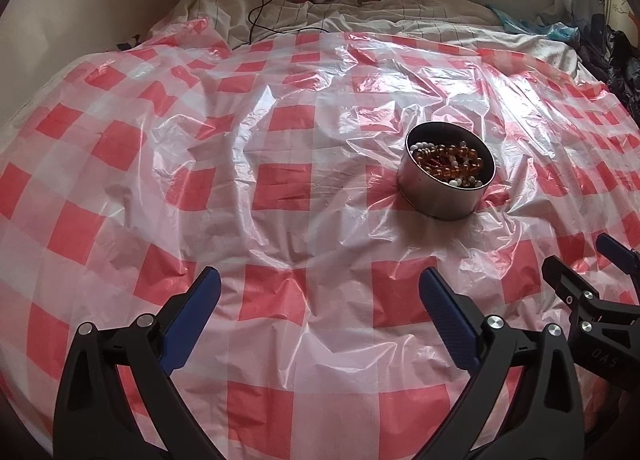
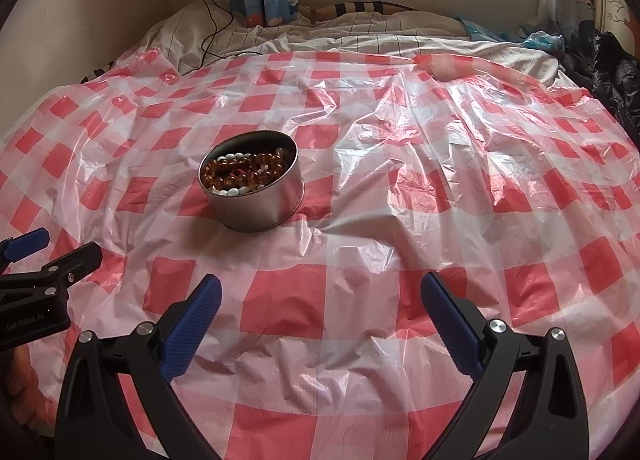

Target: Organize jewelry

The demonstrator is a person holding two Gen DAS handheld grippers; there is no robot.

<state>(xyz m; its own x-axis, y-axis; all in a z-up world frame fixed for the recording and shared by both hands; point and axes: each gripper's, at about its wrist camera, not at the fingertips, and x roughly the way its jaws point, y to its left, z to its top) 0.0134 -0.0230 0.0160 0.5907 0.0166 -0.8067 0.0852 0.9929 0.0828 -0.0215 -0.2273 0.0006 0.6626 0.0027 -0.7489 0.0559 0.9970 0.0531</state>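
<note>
Bed w/ red-white checked plastic sheet (image 1: 280, 187) spread over it, prob. to catch loose beads.

Left wrist view: left tool (image 1: 320, 296) spread wide, empty, above sheet. Metal tin (image 1: 440, 199) sits ahead-right, amber and white beaded jewelry (image 1: 448, 161) heaped inside, so pieces look already gathered. Right tool (image 1: 580, 260) at right edge, fingers apart.

Right wrist view: right tool (image 2: 320, 296) agape, holds nothing; tin (image 2: 260, 207) ahead-left, well apart. Left tool (image 2: 52, 248) at left edge.

bed (image 1: 420, 25) — rumpled sheet | checked plastic cover (image 1: 280, 187) on top | round tin (image 1: 444, 195) on cover
</note>
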